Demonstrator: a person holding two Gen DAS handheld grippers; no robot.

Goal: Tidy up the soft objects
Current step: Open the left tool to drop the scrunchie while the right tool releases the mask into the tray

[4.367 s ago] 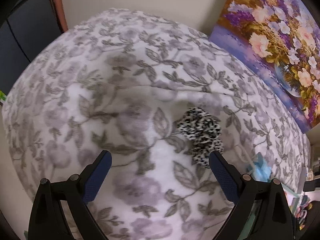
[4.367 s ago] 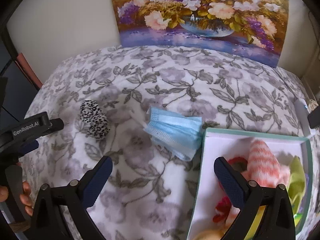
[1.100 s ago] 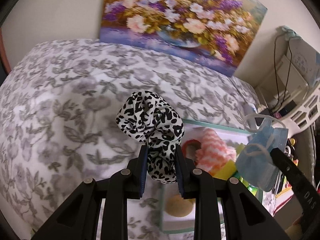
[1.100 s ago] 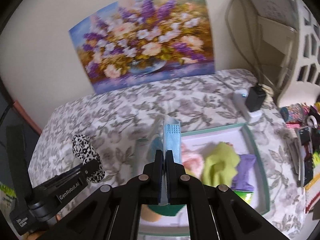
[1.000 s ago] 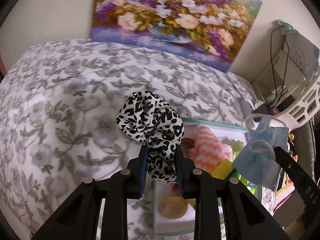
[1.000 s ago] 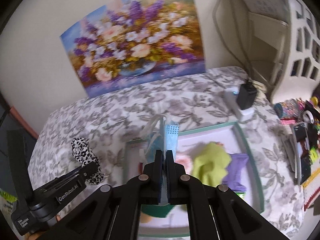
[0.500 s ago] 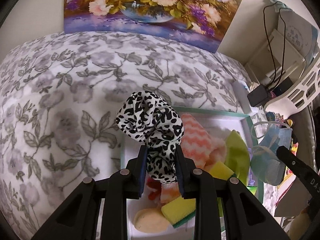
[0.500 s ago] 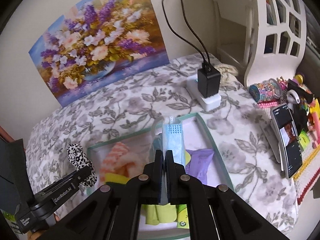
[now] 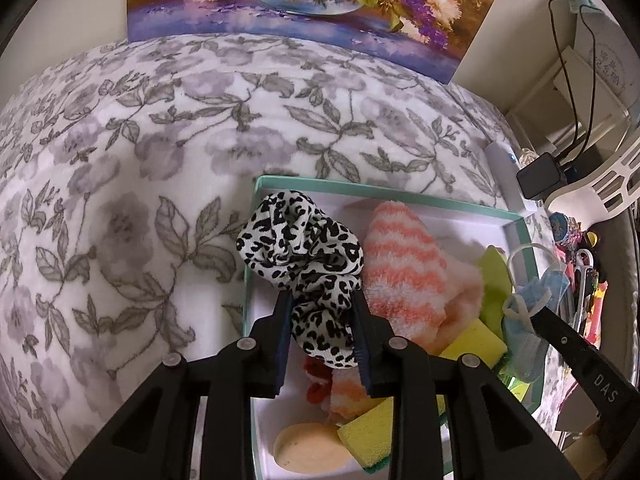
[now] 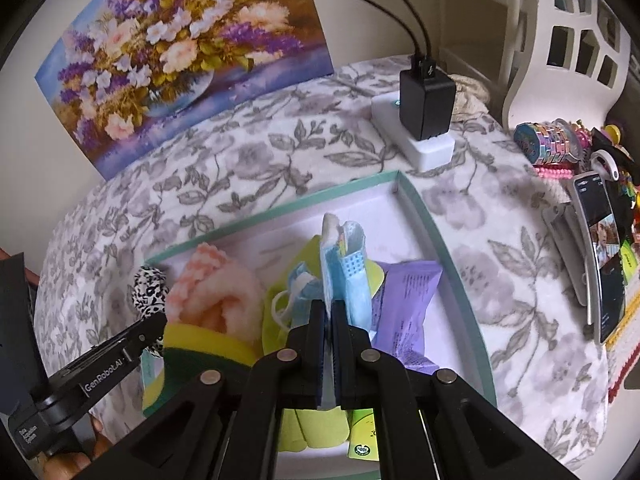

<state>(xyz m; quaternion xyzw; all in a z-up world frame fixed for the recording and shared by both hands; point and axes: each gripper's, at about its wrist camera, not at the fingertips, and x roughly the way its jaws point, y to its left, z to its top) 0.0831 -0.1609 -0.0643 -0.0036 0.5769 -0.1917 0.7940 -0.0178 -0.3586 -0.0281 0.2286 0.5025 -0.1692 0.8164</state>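
- Scrunchie (image 9: 304, 248), leopard-print, is pinched between the left gripper (image 9: 322, 332) fingers, which press into its lower fold; the bunched bulk stands up ahead of the fingertips, held above the tray's near-left corner and just left of the rolled pink-striped sock (image 9: 404, 268).
- Face mask (image 10: 346, 276), blue and pleated, is clamped edge-on in the right gripper (image 10: 328, 336), whose fingers are pressed almost together on it — its long axis runs forward along the fingers, ear loops dangling to the left.
- Both pieces hang over the teal-rimmed tray (image 10: 432, 224), which sits on the floral blanket (image 9: 160, 160); whether either touches the contents below cannot be told.
- Under the mask lie a lime-green cloth (image 10: 280, 296) and a purple packet (image 10: 408, 304); the bare white floor of the tray is at its far side, ahead of the right fingertips.
- Judgement: the drop turns on what is straight below each pair of fingers — the left is nearer the open strip along the tray's left wall, the right nearer the far-right space, so neither needs to cross the other.
- A yellow sponge (image 9: 476, 342) and a power adapter (image 10: 426, 108) lie clear of both paths.
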